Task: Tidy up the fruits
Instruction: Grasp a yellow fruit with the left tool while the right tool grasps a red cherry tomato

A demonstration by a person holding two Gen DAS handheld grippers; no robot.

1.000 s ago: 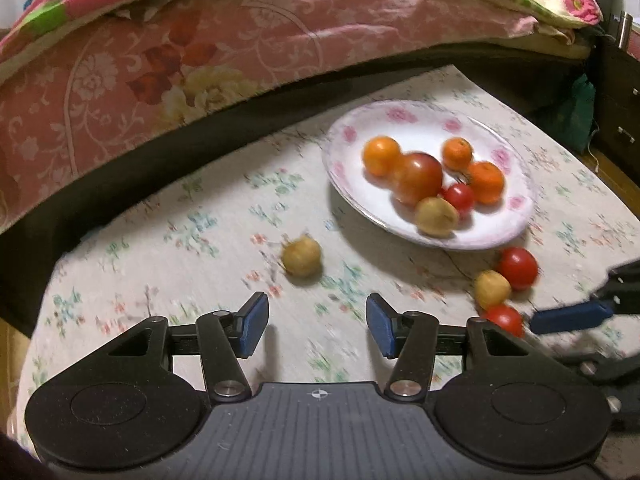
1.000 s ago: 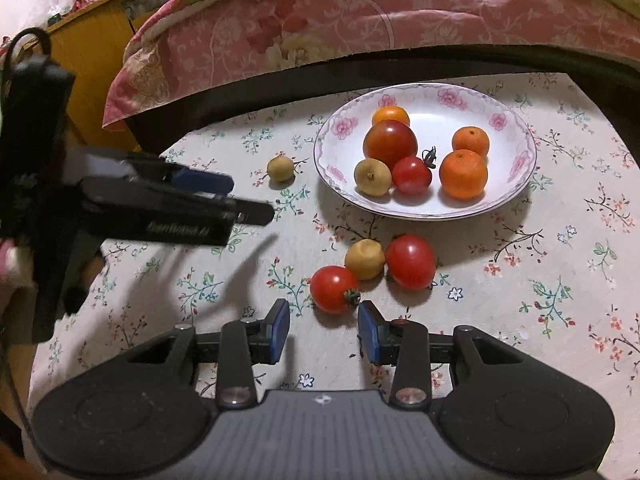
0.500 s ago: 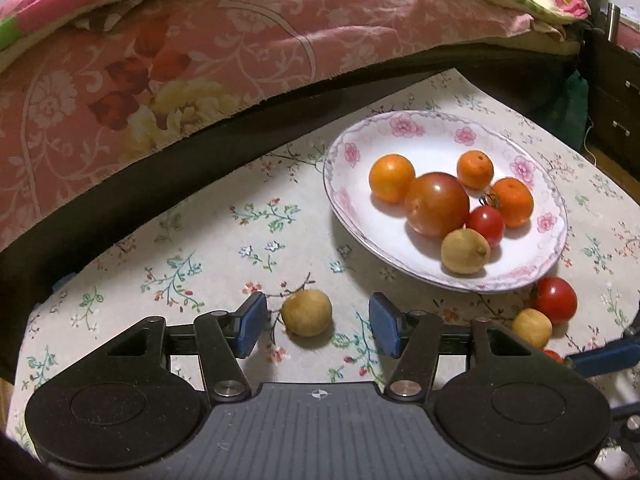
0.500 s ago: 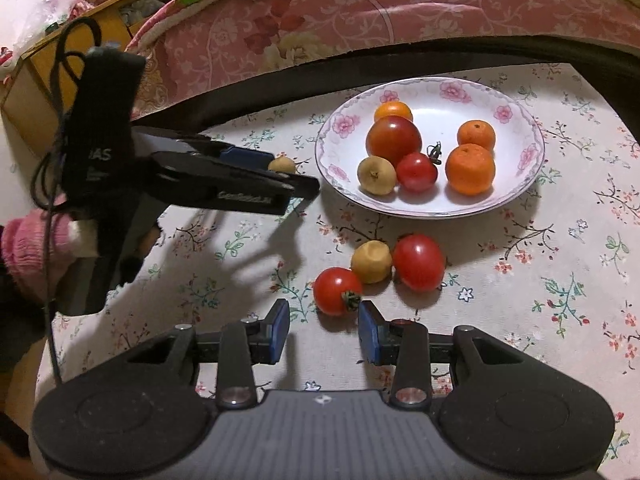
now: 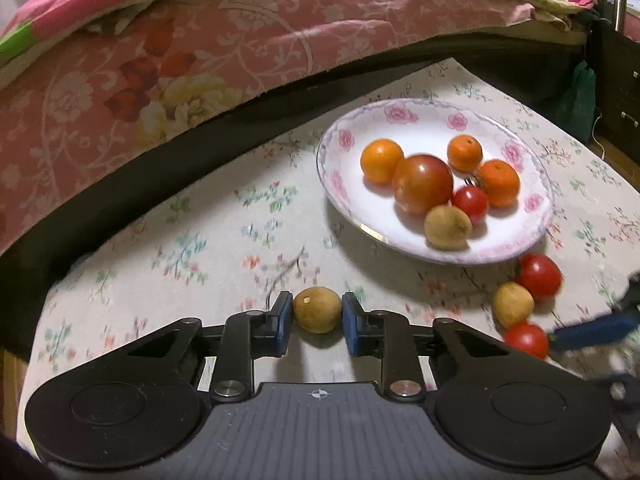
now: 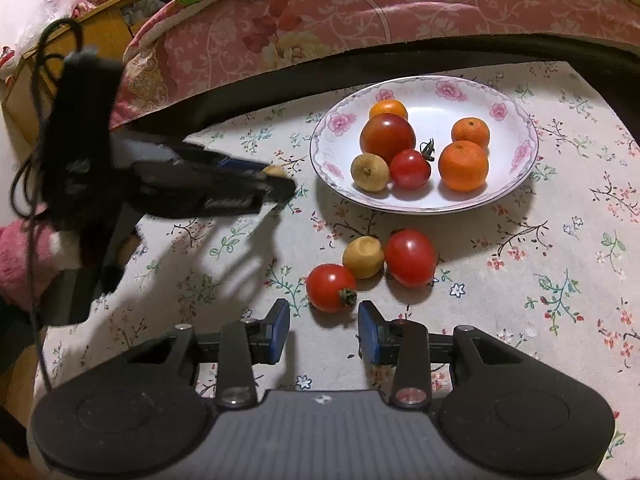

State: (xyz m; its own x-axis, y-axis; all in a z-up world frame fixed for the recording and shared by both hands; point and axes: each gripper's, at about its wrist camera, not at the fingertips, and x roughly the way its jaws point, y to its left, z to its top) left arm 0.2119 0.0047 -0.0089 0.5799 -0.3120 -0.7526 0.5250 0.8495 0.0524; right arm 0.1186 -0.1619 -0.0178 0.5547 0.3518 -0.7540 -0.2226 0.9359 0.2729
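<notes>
A small brown fruit [image 5: 318, 314] lies on the floral tablecloth between the blue pads of my left gripper [image 5: 316, 312]. Its jaws are closing and both pads touch the fruit's sides. The right wrist view shows the same left gripper [image 6: 276, 184] left of the plate. The white flowered plate [image 5: 420, 120] holds three oranges, a large tomato [image 5: 422, 184], a small tomato and a brown fruit. My right gripper [image 6: 323, 326] stands open with nothing between its pads, just behind a red tomato [image 6: 330, 287]. Another brown fruit [image 6: 363, 257] and a second tomato [image 6: 411, 257] lie beside it.
A bed with a pink floral quilt [image 5: 240, 48] runs along the table's far edge. A dark cabinet [image 5: 616, 92] stands at the right, a wooden box [image 6: 100, 36] at the left. A person's pink sleeve [image 6: 16, 256] holds the left gripper.
My left gripper came forward over the lone brown fruit, and its jaws closed from wide apart onto it. The right gripper kept still.
</notes>
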